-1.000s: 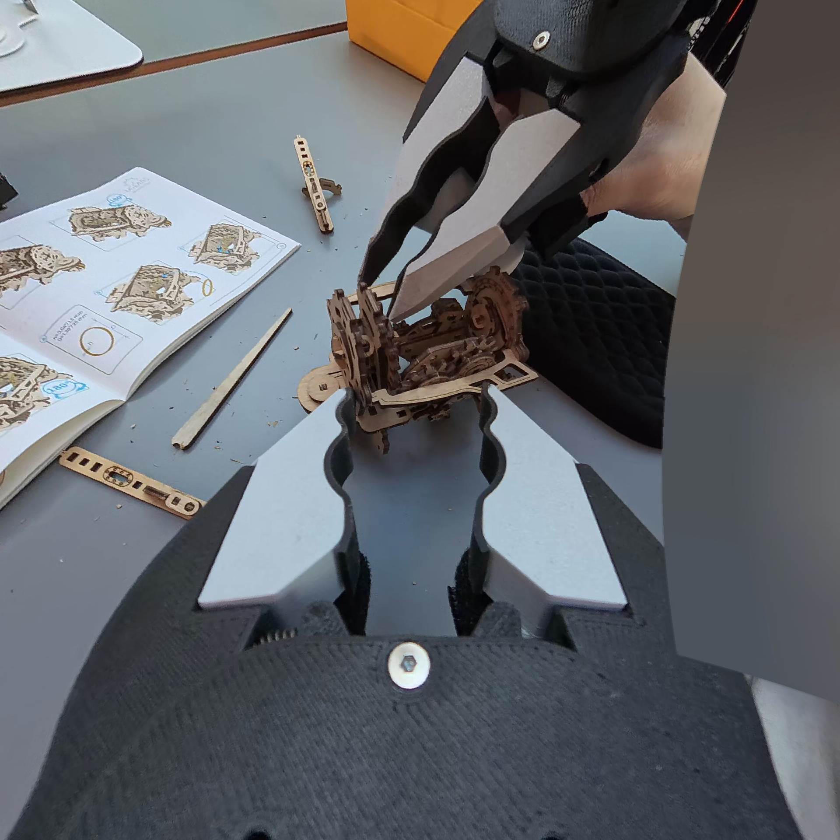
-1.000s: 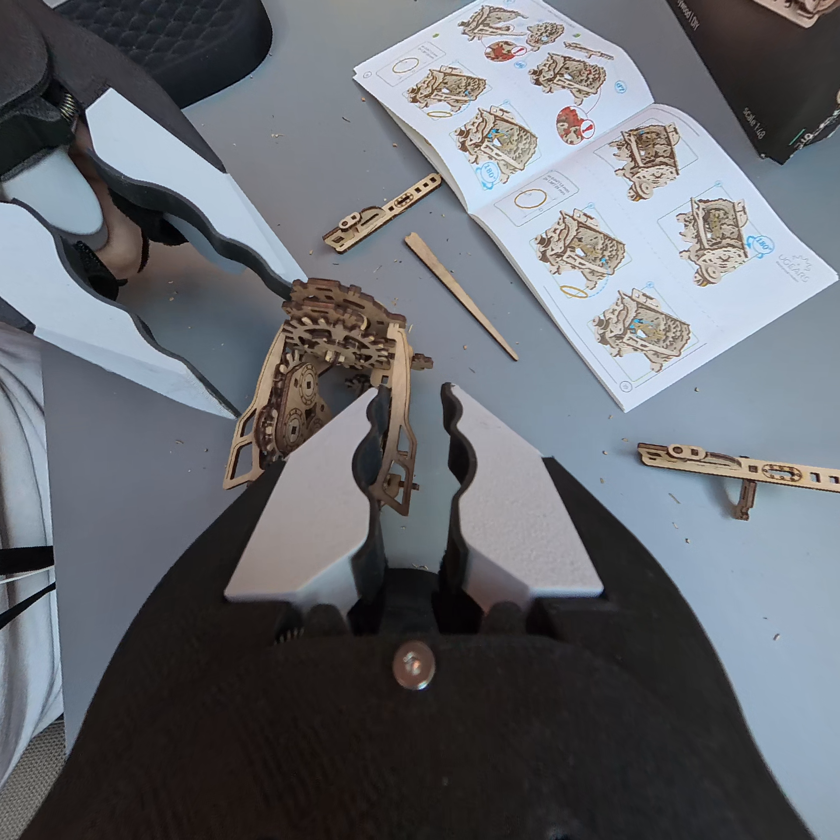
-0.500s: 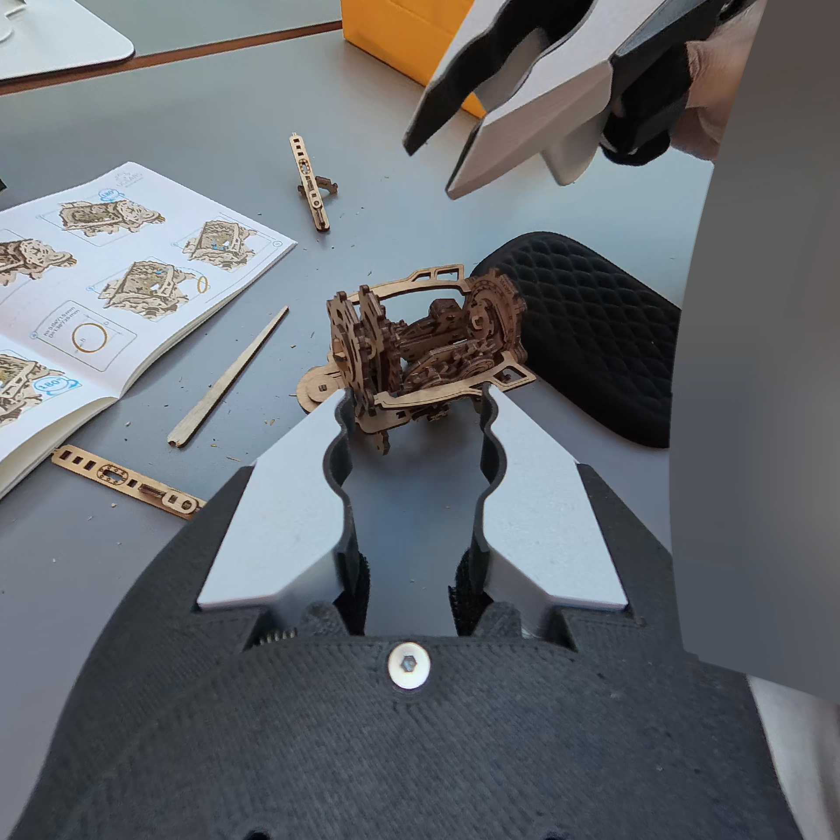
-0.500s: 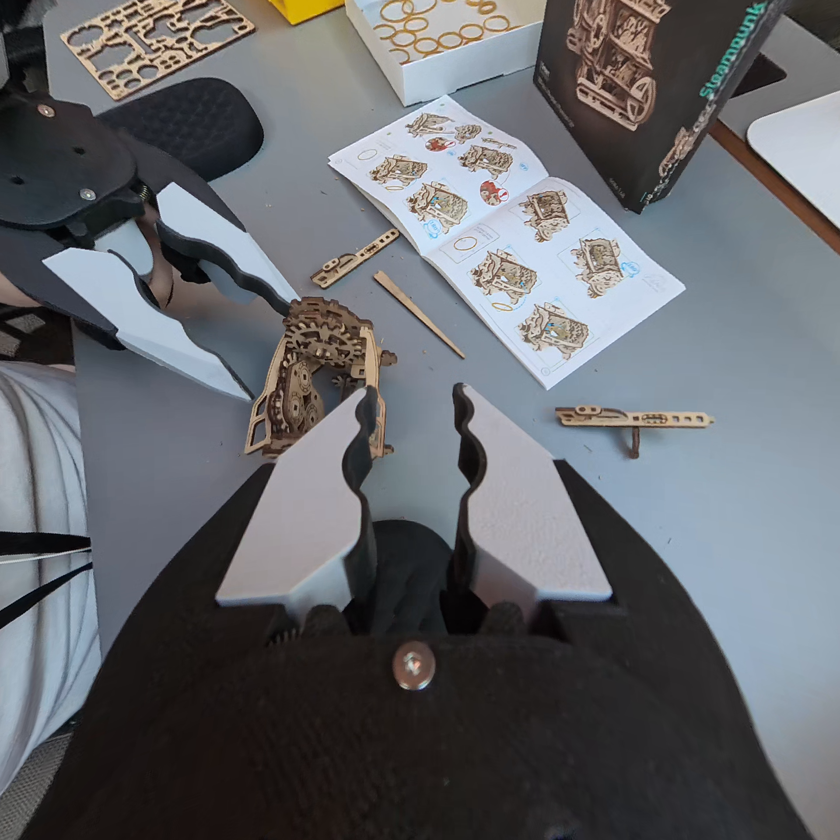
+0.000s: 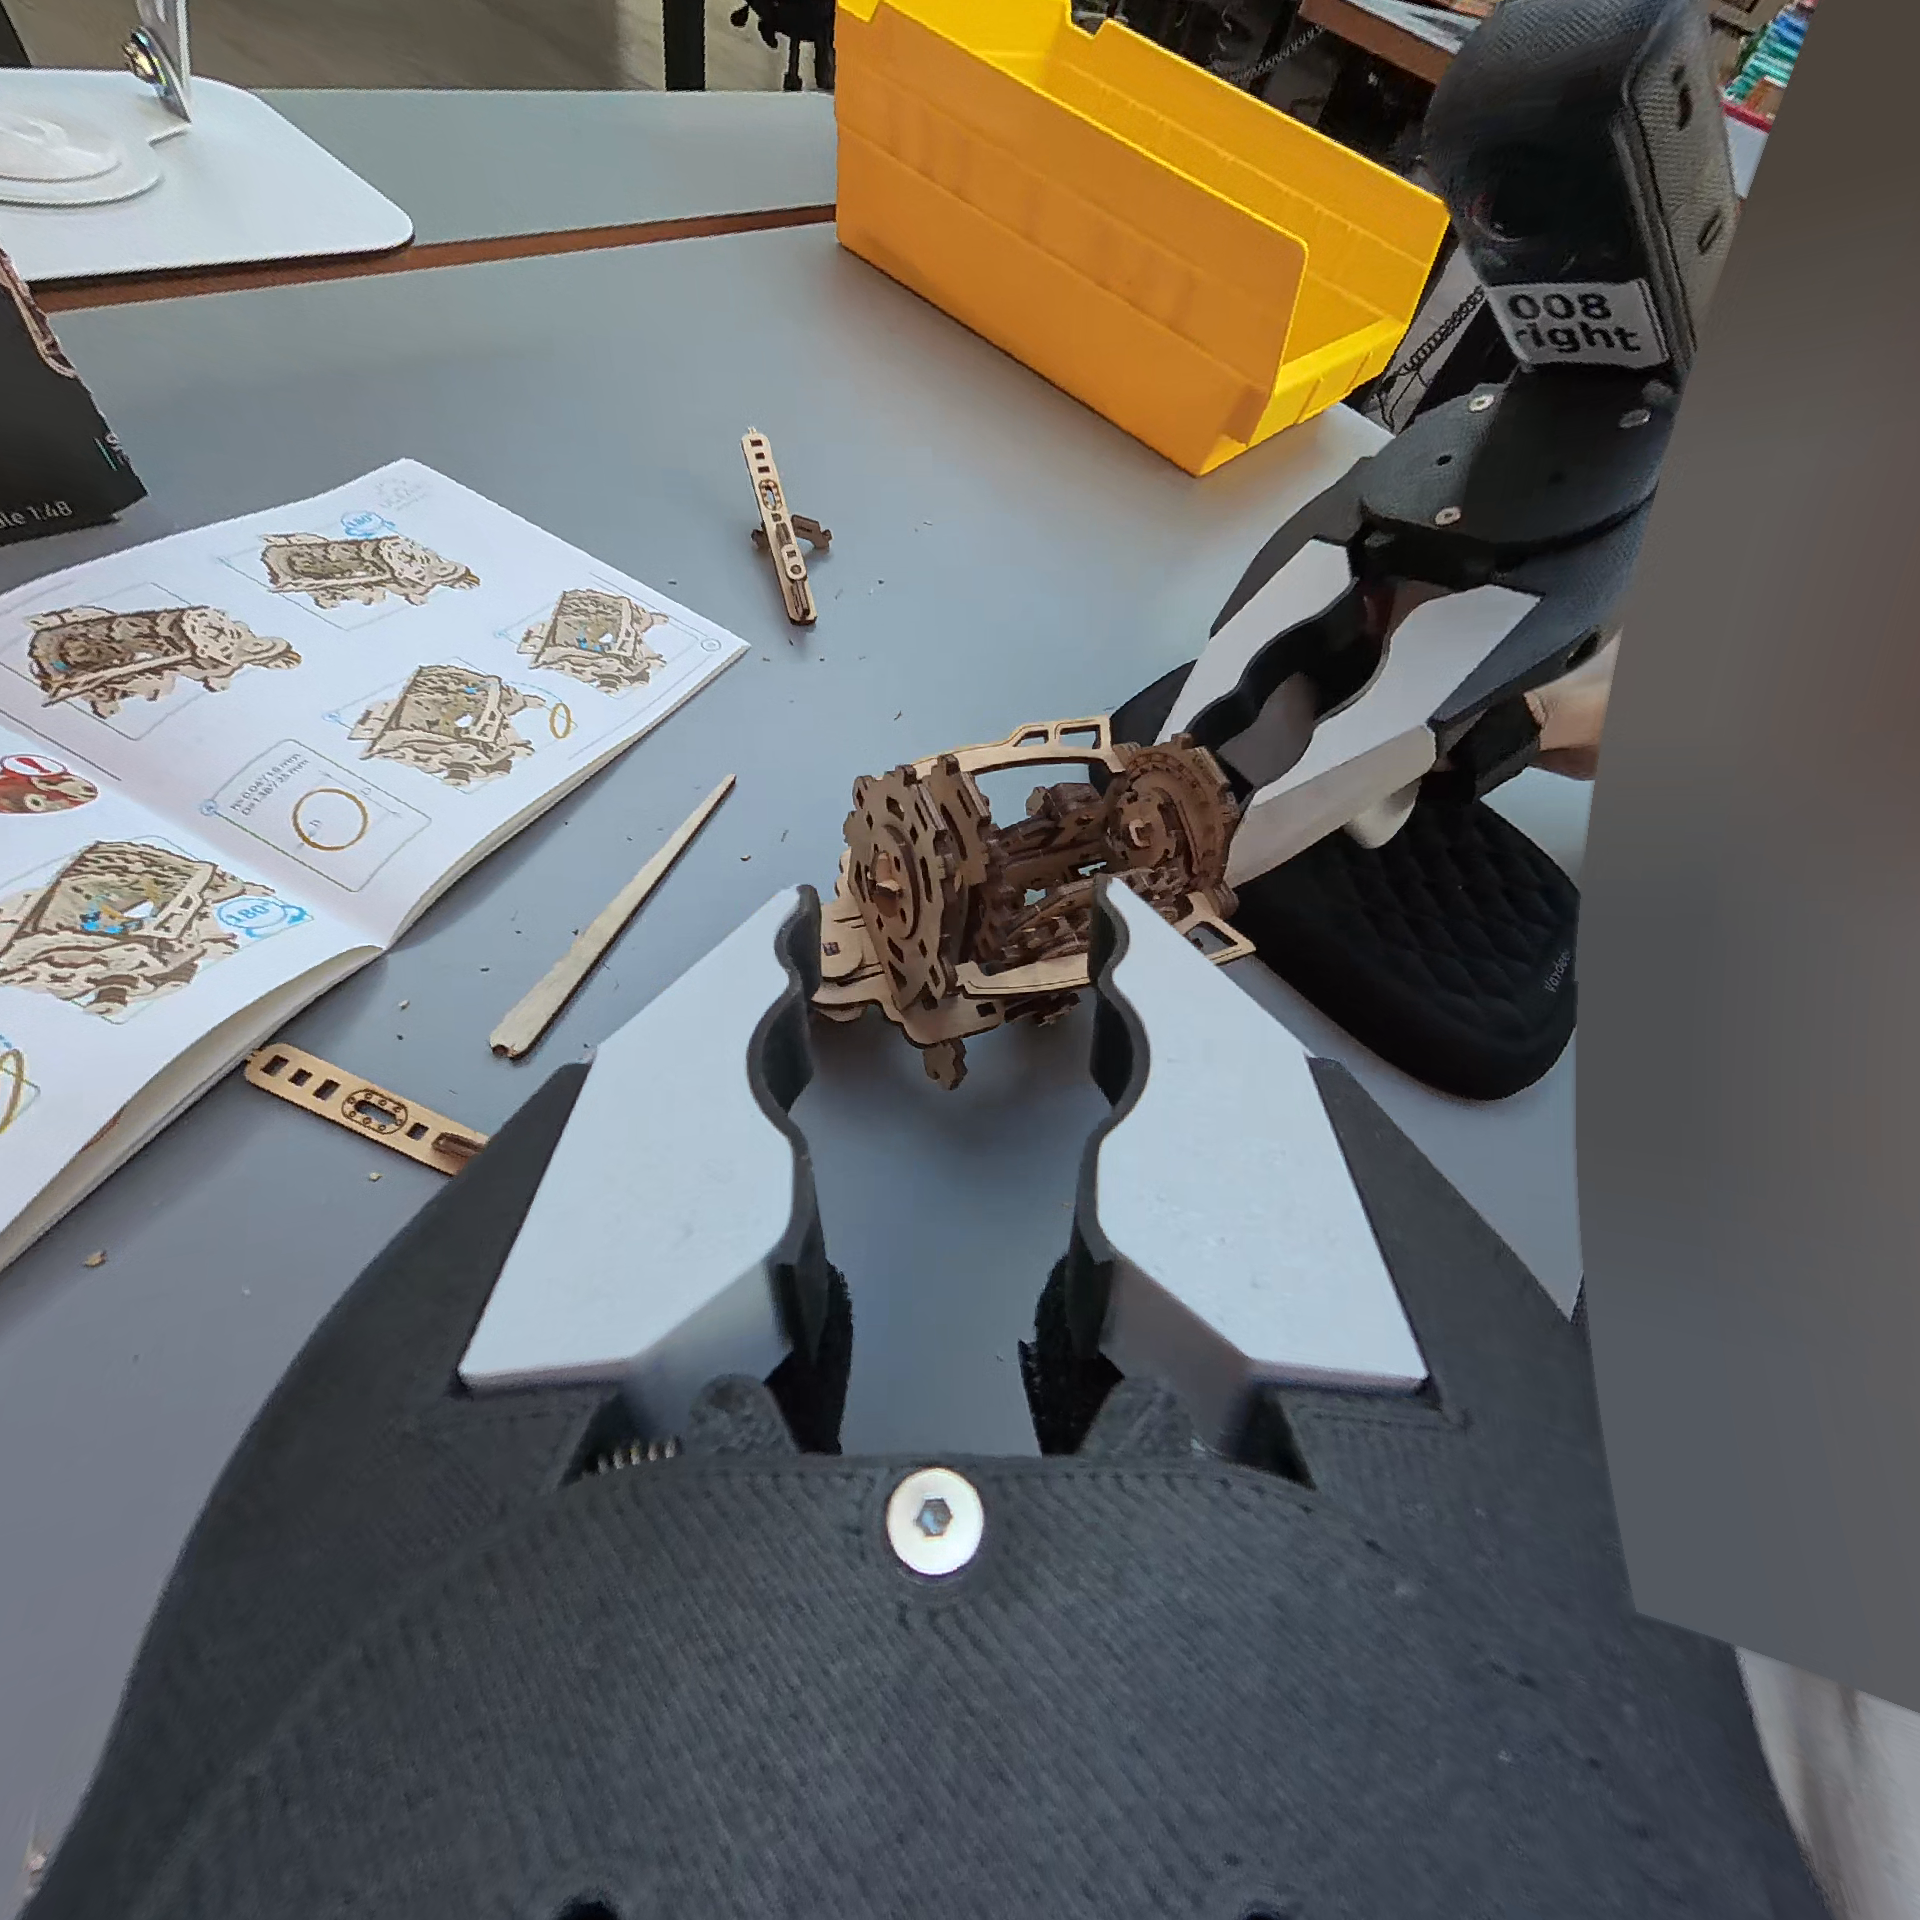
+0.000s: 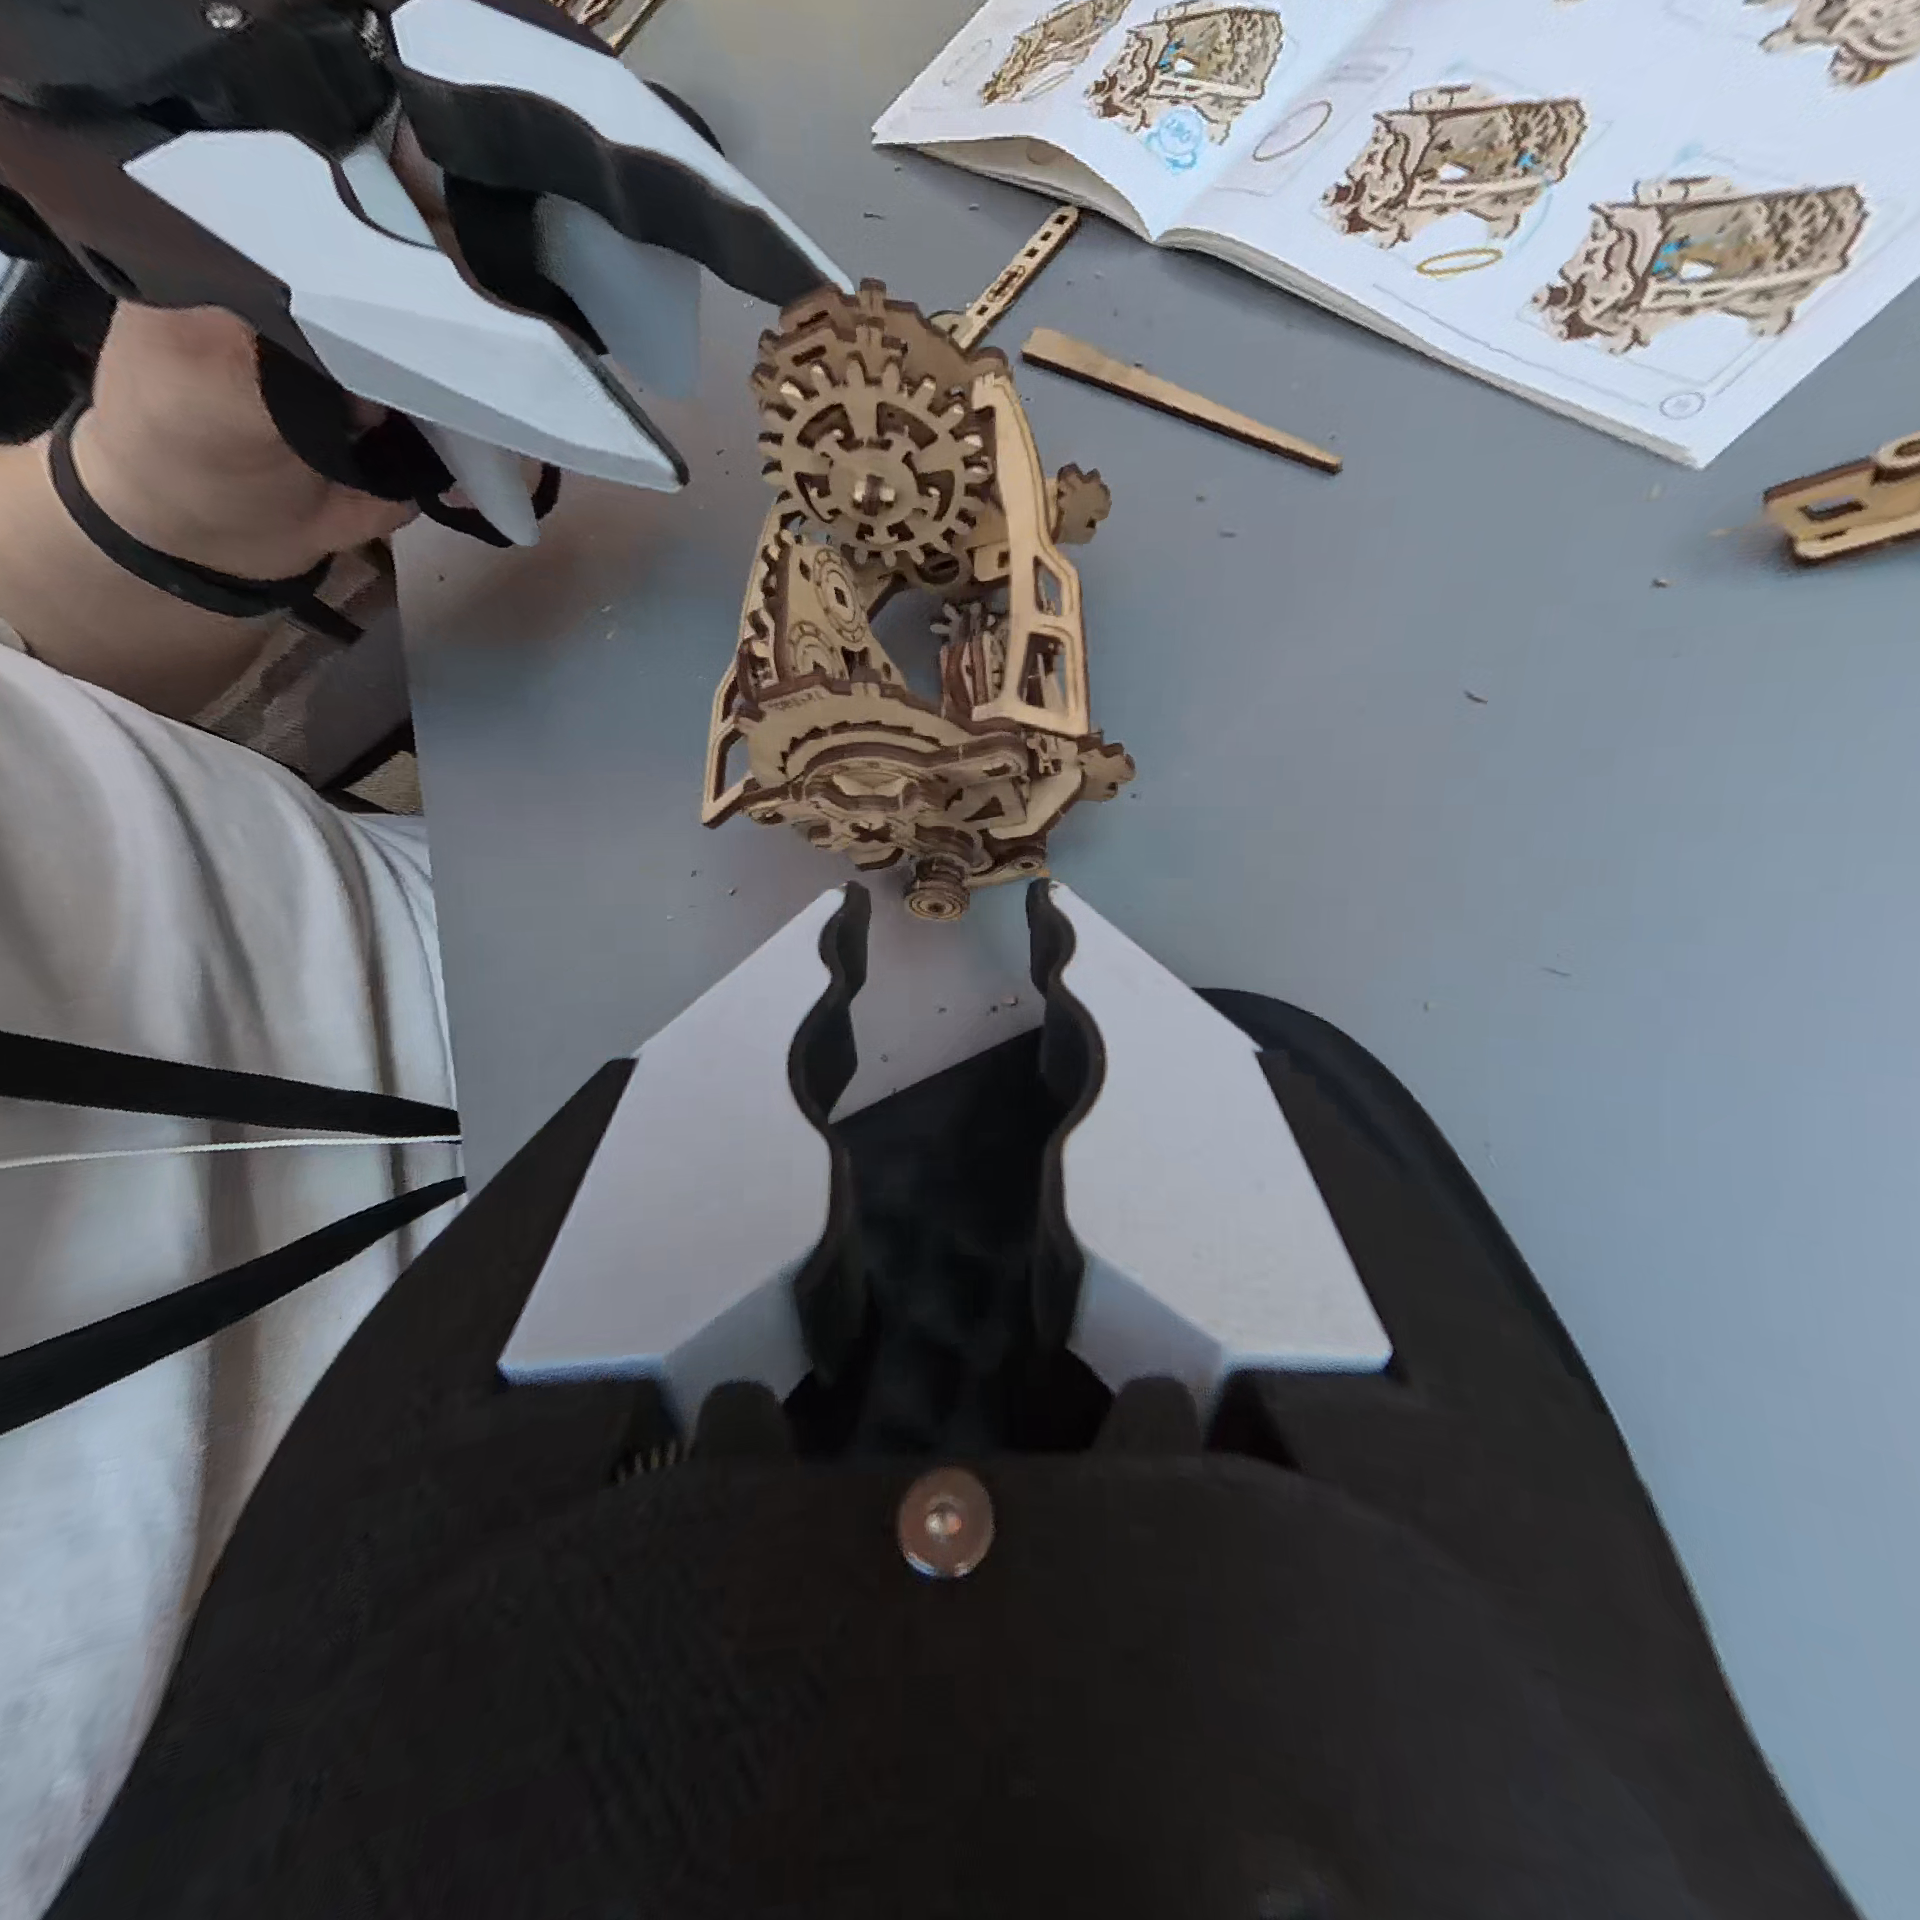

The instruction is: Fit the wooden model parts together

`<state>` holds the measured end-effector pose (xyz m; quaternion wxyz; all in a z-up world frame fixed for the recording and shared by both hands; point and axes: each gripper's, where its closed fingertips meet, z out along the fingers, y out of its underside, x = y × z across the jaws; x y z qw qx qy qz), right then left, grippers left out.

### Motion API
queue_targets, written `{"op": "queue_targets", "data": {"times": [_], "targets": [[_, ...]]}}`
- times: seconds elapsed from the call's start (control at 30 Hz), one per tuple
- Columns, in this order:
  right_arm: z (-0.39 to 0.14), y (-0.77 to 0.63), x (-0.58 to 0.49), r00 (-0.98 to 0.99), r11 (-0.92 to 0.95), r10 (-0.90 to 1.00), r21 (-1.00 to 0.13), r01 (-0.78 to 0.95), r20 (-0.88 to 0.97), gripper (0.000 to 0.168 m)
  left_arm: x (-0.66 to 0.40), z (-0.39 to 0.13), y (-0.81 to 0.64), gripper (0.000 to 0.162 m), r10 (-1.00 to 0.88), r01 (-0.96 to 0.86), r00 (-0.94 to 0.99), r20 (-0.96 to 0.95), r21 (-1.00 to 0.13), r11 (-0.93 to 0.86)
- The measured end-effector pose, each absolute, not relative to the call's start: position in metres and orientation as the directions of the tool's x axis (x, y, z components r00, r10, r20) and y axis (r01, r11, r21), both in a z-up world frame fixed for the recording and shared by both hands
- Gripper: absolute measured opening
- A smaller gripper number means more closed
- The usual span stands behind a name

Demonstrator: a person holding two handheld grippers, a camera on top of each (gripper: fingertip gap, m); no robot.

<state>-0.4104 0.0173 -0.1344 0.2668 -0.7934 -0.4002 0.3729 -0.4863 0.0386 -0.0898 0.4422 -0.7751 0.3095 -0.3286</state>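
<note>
The wooden gear model (image 5: 997, 883) sits tilted on the grey table; in the right wrist view (image 6: 894, 582) it shows end-on. My left gripper (image 5: 951, 904) is open, and the model's near end lies between its fingertips. I cannot tell whether they touch it. It also shows at the upper left of the right wrist view (image 6: 753, 384). My right gripper (image 6: 945, 899) is open, with a small round knob at the model's end between its tips, clear of both. In the left wrist view, the right gripper (image 5: 1226, 800) reaches in low from the right to the model's gear end.
An open instruction booklet (image 5: 312, 748) lies left of the model, with a thin wooden stick (image 5: 613, 914) and two loose wooden strips (image 5: 364, 1107) (image 5: 784, 530) nearby. A black quilted pad (image 5: 1423, 935) lies under the right gripper. A yellow bin (image 5: 1091, 239) stands behind it. From my left tips it is roughly 8 centimetres to the thin wooden stick (image 5: 613, 914); from my right, 15 centimetres. Look for it in the right wrist view (image 6: 1141, 378) too.
The right gripper left the top of the model, rose high, then came down low against the model's right end. The left gripper shifted slightly forward around the model.
</note>
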Motion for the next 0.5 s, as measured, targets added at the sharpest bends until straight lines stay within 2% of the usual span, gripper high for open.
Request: {"op": "queue_targets", "data": {"times": [0.13,0.33,0.5], "targets": [[-0.1363,0.0214,-0.4107,0.428,-0.446,0.872,-0.748,0.491,-0.238,0.026,-0.4845,-0.0866,0.0407,0.048,-0.772,-0.184,0.586,0.247,-0.887,-0.423],[-0.1370,0.0167,-0.4141,0.404,-0.464,0.870,-0.746,0.478,-0.283,0.014,-0.4790,-0.0919,0.0420,0.046,-0.768,-0.208,0.587,0.254,-0.870,-0.447],[-0.1367,0.0166,-0.4121,0.404,-0.443,0.878,-0.752,0.488,-0.255,0.012,-0.4763,-0.0916,0.0422,0.046,-0.769,-0.211,0.584,0.259,-0.866,-0.452]]}}
